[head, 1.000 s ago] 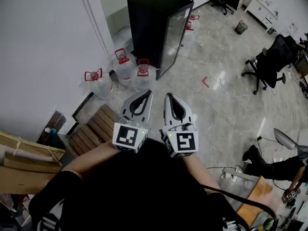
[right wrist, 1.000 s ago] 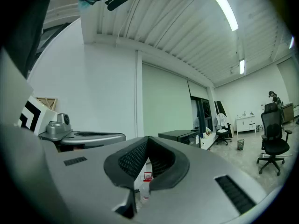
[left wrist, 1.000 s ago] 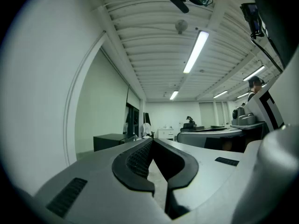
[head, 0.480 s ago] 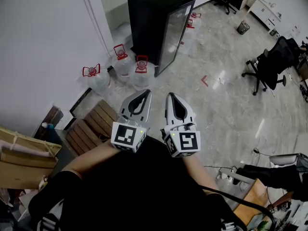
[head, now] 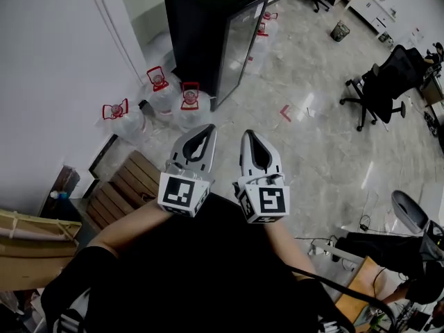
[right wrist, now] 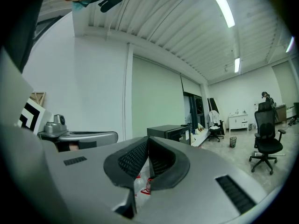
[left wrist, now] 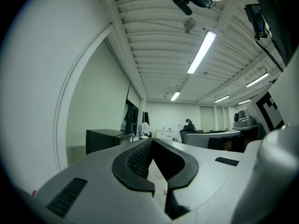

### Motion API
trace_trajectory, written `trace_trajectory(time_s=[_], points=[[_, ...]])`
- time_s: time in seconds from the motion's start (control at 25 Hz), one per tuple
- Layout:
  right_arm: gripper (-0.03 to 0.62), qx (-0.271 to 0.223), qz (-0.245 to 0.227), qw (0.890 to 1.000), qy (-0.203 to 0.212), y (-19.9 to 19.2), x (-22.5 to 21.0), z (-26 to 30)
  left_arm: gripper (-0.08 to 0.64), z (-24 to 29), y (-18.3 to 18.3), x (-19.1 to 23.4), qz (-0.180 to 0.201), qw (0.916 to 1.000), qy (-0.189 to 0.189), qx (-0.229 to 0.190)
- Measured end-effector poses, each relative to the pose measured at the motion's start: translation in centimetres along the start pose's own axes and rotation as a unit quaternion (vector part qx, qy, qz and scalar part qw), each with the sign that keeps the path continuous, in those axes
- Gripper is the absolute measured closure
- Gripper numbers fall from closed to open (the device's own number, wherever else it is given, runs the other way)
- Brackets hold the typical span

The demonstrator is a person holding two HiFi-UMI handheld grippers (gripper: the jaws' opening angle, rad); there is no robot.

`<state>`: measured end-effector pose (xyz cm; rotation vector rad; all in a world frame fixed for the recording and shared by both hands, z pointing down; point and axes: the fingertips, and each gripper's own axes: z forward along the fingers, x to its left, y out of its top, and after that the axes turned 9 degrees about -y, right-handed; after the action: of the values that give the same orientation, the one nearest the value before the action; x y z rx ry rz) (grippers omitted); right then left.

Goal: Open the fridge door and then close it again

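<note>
A black fridge point(head: 211, 26) with a glass door point(head: 239, 44) stands against the far wall, door closed; it also shows as the fridge point(left wrist: 105, 139) and the fridge point(right wrist: 170, 133) in the two gripper views. My left gripper point(head: 206, 128) and right gripper point(head: 249, 134) are held side by side close to my chest, well short of the fridge. Both are shut with tips together and nothing between them. In their own views the left gripper point(left wrist: 152, 141) and right gripper point(right wrist: 148, 139) point level across the room.
Several water jugs point(head: 189, 101) with red caps stand on the floor left of the fridge. A wooden slatted pallet point(head: 125, 189) lies near my left. Office chairs point(head: 381, 82) stand at the right, a bin point(head: 339, 30) farther back, and cables at the lower right.
The view has shifted: the fridge and jugs now sit lower-left and closer than before. Both grippers keep their side-by-side pose, shut.
</note>
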<state>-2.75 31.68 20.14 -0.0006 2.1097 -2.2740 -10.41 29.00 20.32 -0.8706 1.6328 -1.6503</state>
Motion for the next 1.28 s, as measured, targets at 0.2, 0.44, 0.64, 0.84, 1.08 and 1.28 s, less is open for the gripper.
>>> trace_trajectory(time_s=[0.2, 0.44, 0.64, 0.84, 1.08, 1.28], points=[[0.577, -0.004, -0.006, 1.0, -0.003, -3.7, -0.5, 8.7, 0.554, 5.0, -3.4, 6.3, -0.016, 0.9996, 0.0, -0.023], [0.577, -0.008, 0.023, 1.0, 0.018, -8.2, 0.1, 22.1, 0.554, 12.5, -8.9, 18.0, -0.006, 0.9997, 0.01, -0.022], [0.577, 0.015, 0.035, 0.999, -0.008, -8.4, -2.0, 27.1, 0.554, 18.1, -10.1, 20.7, -0.003, 0.9992, -0.039, 0.006], [0.577, 0.049, 0.038, 0.998, -0.029, -10.0, -5.2, 30.1, 0.554, 22.8, -12.3, 22.4, -0.012, 0.9989, -0.035, 0.03], [0.577, 0.056, 0.029, 0.998, -0.018, -10.8, -7.6, 34.9, 0.554, 27.7, -14.4, 24.6, -0.004, 0.9986, -0.019, 0.049], [0.577, 0.056, 0.034, 0.997, 0.03, -10.0, -9.2, 40.2, 0.554, 31.8, -15.0, 25.9, 0.005, 0.9978, 0.008, 0.066]])
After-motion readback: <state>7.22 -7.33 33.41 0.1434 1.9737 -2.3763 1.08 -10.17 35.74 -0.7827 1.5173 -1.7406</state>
